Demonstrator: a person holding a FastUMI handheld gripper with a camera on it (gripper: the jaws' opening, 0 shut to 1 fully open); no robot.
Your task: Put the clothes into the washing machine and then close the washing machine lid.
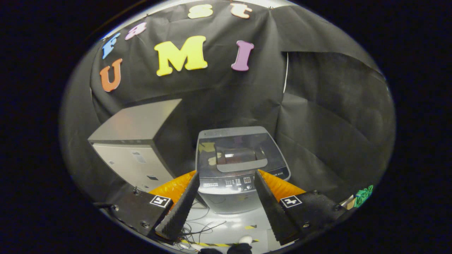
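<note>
Tongs: spread wide, gripping nothing.
Washing machine: just beyond the fingertips, framed between them, lid down.
Grey cabinet: left of machine.
Floor: loose cables.

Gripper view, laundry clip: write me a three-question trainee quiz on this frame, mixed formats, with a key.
1. True or false: the washer lid is shut.
2. Multiple choice. The gripper fingers are: A) open with nothing between them, B) shut on a cloth, C) pressed on the lid.
3. Fill in: beside the washer stands a grey ____.

Key: 1 true; 2 A; 3 cabinet. The washer sits just beyond the fingers, framed between them; cables lie on the floor in front of it.
</note>
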